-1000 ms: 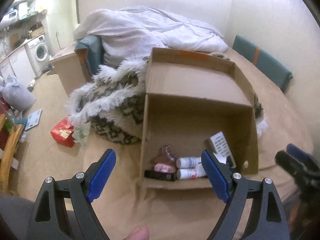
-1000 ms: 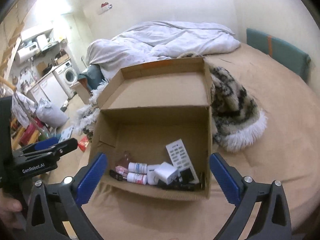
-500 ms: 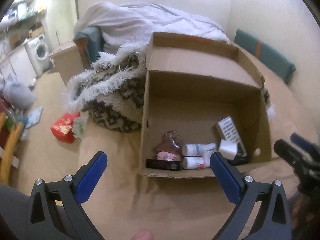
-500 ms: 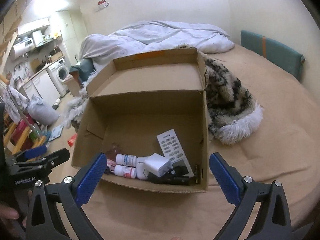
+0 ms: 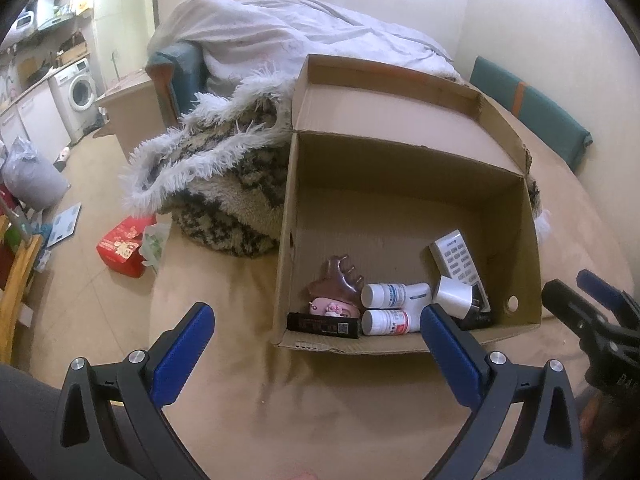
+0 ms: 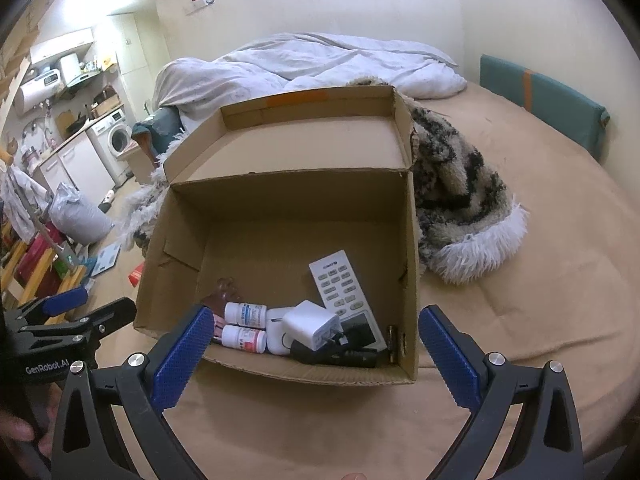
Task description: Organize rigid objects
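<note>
Both tongs hung released, empty, above the bed [image 6: 540, 280]: left tongs [image 5: 316, 338], just widened, then right tongs [image 6: 314, 344]. Between them the cardboard box [image 6: 280, 200] held a hair claw [image 5: 338, 284], two pill bottles [image 6: 244, 326], a charger [image 6: 310, 326] and a remote [image 6: 340, 284].

Each claw has black triangular-cutout arms, silver screw heads at the joints and blue textured pads: the left claw [image 5: 316, 336] and the right claw [image 6: 314, 338] look alike. White "GenRobot.AI" lettering marks the left one's side.
</note>
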A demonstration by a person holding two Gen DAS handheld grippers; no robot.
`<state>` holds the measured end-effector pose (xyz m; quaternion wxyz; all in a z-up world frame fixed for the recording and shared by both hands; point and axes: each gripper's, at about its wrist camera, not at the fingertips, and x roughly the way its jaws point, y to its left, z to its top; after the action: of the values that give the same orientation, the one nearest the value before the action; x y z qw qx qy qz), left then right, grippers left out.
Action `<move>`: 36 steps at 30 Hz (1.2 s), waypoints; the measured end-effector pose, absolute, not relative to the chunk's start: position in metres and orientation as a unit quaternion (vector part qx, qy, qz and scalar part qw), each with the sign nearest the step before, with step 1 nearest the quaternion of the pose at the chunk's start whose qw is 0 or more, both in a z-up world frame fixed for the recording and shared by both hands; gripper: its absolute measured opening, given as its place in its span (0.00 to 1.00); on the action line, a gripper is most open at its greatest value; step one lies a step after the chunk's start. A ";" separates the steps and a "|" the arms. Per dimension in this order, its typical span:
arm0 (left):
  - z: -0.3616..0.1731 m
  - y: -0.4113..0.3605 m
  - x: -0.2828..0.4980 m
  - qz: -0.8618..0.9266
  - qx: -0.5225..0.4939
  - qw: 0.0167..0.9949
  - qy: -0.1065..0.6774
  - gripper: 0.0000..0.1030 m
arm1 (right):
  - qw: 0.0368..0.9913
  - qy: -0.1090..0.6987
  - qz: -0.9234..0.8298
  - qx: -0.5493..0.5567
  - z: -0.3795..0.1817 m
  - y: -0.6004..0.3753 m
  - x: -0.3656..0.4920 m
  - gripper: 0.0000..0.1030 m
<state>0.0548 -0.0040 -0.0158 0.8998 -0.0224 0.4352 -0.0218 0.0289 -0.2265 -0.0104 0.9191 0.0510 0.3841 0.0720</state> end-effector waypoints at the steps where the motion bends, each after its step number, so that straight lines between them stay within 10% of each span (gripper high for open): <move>1: -0.016 -0.004 0.055 -0.020 -0.021 0.900 0.436 0.99 | 0.919 0.384 0.071 0.052 -0.010 -0.227 0.029 1.00; 36: -0.021 -0.006 0.055 -0.016 -0.015 0.897 0.441 0.99 | 0.918 0.387 0.061 0.063 -0.013 -0.236 0.033 1.00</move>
<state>0.0553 -0.0060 -0.0206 0.8973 -0.0146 0.4409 -0.0165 0.0330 -0.2357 -0.0129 0.9180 0.0627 0.3867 0.0610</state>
